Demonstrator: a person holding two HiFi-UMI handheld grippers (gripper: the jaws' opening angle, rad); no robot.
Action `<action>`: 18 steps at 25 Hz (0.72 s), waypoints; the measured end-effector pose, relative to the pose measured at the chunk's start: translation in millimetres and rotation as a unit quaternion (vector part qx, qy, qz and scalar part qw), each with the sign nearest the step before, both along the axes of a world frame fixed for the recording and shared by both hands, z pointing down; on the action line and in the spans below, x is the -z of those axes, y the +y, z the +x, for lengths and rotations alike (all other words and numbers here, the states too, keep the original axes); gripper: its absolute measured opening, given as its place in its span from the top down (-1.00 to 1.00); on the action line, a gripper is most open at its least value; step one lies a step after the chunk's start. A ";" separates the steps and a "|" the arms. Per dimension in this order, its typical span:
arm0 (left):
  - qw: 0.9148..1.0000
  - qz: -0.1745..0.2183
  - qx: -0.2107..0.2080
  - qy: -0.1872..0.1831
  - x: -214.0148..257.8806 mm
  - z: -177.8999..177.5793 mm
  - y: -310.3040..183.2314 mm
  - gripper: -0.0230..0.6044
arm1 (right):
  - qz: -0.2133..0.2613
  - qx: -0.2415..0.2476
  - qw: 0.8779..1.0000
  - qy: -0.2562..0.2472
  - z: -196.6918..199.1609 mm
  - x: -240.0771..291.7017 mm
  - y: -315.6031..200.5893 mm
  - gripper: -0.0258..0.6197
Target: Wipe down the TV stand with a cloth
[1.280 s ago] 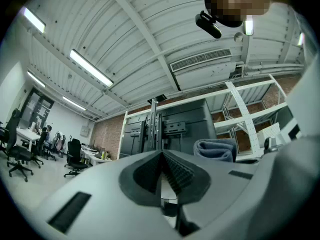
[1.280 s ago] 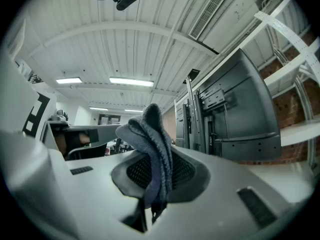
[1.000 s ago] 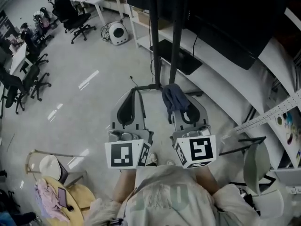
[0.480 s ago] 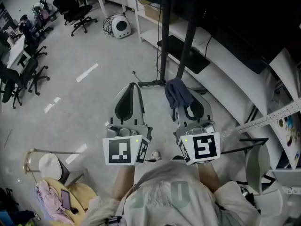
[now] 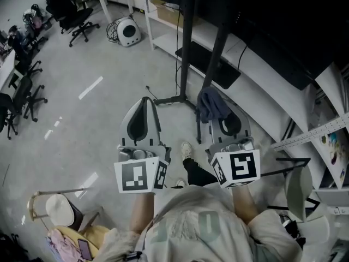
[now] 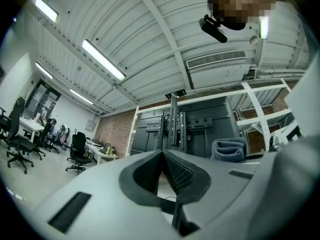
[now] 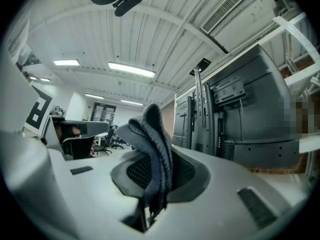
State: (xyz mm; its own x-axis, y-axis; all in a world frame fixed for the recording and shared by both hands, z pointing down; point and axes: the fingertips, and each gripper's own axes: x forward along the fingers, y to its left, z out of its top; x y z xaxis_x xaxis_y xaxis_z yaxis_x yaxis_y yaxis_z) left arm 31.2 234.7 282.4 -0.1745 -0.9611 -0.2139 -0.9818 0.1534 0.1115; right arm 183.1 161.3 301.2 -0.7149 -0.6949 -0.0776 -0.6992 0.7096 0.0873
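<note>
Toward the upper middle of the head view rises the TV stand [image 5: 186,48], its two dark uprights running from the top edge down to a base foot [image 5: 170,100] on the grey floor [image 5: 92,124]; each upright's long axis is vertical in the room, so a wipe along it would run up and down rather than across; the dark screen [image 5: 283,21] fills the upper right corner.

Both tools sit lower in the frame and point up it toward the stand. The right gripper [image 5: 218,119] is clamped on a grey-blue cloth [image 5: 211,103], which bunches out past its tips; its own view shows the fabric pinched between its jaws, with the stand rising at the right of that frame. The left gripper [image 5: 143,107] has its jaws pressed together with nothing between them.

The cloth overlaps the right-hand upright [image 5: 219,42] in the head view, low down near the floor, though whether it touches cannot be told; the left-hand upright [image 5: 188,15] comes down between the two tools, further up the frame.

By my reading wiping has not begun; the right gripper carries the cloth and is the nearer to a pole, so a short reach forward should lay fabric on it.
</note>
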 end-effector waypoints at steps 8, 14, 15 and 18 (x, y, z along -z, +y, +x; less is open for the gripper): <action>1.000 -0.005 0.008 -0.015 -5.3 -41.6 -98.5 0.88 | 0.012 0.006 1.000 -0.020 -47.5 1.4 -110.8 0.74; 1.000 -0.004 0.011 -0.026 11.1 -79.7 -199.8 0.88 | 0.026 0.027 0.999 -0.033 -100.9 23.2 -210.7 0.74; 1.000 -0.002 0.010 -0.026 15.7 -84.6 -216.3 0.88 | 0.028 0.030 0.999 -0.034 -108.7 27.2 -225.9 0.74; 1.000 0.002 0.009 -0.024 23.9 -96.1 -261.2 0.88 | 0.030 0.041 0.998 -0.031 -127.8 32.2 -264.5 0.74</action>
